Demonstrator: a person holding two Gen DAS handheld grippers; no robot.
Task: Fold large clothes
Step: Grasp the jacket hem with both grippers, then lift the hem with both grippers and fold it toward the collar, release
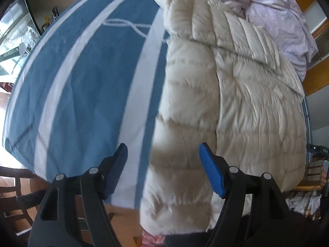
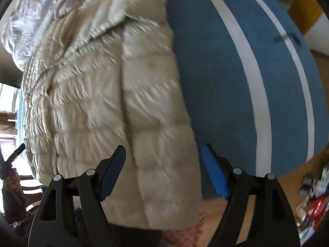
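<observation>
A cream quilted puffer jacket (image 1: 216,94) lies lengthwise on a blue cloth with white stripes (image 1: 92,86), its side panels turned in over the middle. My left gripper (image 1: 163,150) hangs above the jacket's left edge near the hem, jaws wide apart with nothing between the blue pads. In the right wrist view the same jacket (image 2: 115,103) fills the left and centre, the striped cloth (image 2: 236,82) the right. My right gripper (image 2: 164,151) is open above the jacket's right edge, gripping nothing. Both views are motion-blurred.
A crumpled lilac blanket (image 1: 277,20) lies beyond the jacket's far end. A dark wooden chair (image 1: 14,195) stands at the table's near left corner. Small clutter (image 2: 312,195) sits on the floor at the right. The other gripper (image 2: 14,156) shows at the left edge.
</observation>
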